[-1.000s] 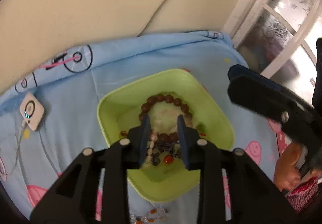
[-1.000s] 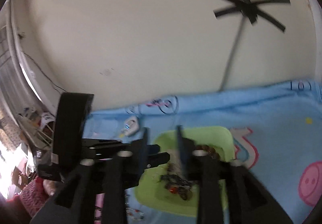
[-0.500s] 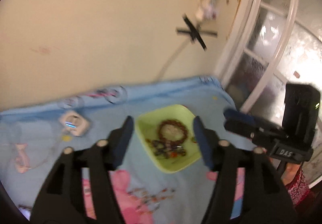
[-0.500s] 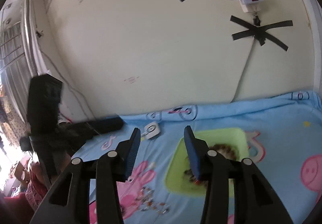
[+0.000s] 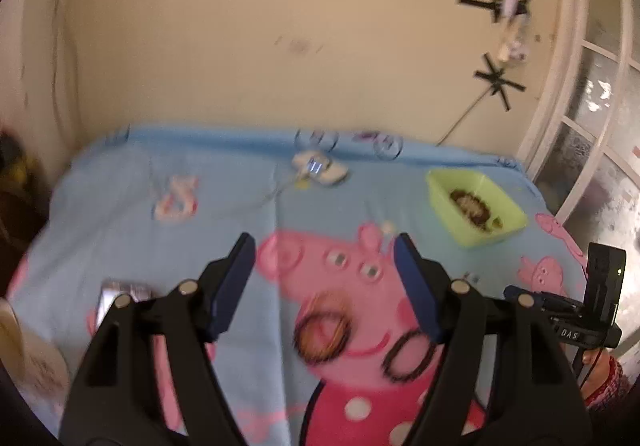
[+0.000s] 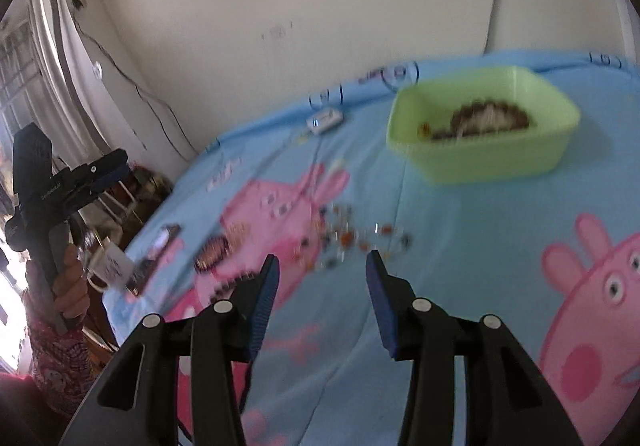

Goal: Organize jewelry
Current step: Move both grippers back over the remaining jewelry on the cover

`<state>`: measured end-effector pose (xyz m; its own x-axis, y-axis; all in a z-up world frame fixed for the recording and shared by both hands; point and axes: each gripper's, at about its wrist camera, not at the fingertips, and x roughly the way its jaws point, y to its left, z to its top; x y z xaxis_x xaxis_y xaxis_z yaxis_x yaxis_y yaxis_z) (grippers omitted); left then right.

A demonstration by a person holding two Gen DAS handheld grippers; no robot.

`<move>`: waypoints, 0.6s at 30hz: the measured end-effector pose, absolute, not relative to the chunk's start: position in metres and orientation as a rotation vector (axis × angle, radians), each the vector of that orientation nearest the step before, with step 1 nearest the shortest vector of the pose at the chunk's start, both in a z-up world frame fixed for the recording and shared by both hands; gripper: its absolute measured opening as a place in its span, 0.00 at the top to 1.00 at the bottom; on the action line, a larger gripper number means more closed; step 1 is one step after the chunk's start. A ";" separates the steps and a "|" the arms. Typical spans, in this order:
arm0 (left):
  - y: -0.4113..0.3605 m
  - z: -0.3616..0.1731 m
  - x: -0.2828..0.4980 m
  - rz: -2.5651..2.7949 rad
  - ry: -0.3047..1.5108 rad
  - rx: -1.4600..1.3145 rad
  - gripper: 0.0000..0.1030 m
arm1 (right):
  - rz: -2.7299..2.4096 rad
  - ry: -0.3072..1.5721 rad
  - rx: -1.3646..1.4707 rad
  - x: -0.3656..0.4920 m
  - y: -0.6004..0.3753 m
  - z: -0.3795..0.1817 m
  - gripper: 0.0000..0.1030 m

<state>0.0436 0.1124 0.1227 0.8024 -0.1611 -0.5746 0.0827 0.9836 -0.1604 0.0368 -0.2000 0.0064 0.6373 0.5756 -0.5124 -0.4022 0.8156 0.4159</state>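
While our left gripper (image 5: 324,278) is opening empty and our right gripper (image 6: 320,278) stands released, blur smears the loose beaded jewelry (image 6: 352,238) mid-frame and the square lime-green plastic tray's (image 6: 480,161) contents.

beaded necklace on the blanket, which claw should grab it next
Probably right: the right claw is open and empty with the beaded necklace just ahead; the opening left claw faces the brown bracelets.

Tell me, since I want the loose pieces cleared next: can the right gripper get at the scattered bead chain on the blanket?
Probably yes. The right gripper is open and empty, and the bead chain lies on bare blanket just beyond its fingertips, nothing between.
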 end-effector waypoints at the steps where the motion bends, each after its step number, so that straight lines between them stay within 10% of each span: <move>1: 0.119 0.112 0.042 -0.120 0.648 -0.141 0.33 | 0.562 0.686 0.274 0.035 -0.199 0.003 0.80; 18: 0.036 0.049 0.058 -0.346 0.801 -0.057 0.33 | 0.401 0.761 0.188 0.060 -0.221 -0.012 0.80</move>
<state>0.0582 0.0357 0.0492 0.6429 -0.3246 -0.6938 0.2821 0.9424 -0.1795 0.0604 -0.2215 -0.0115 0.6534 0.4180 -0.6311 -0.2840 0.9082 0.3075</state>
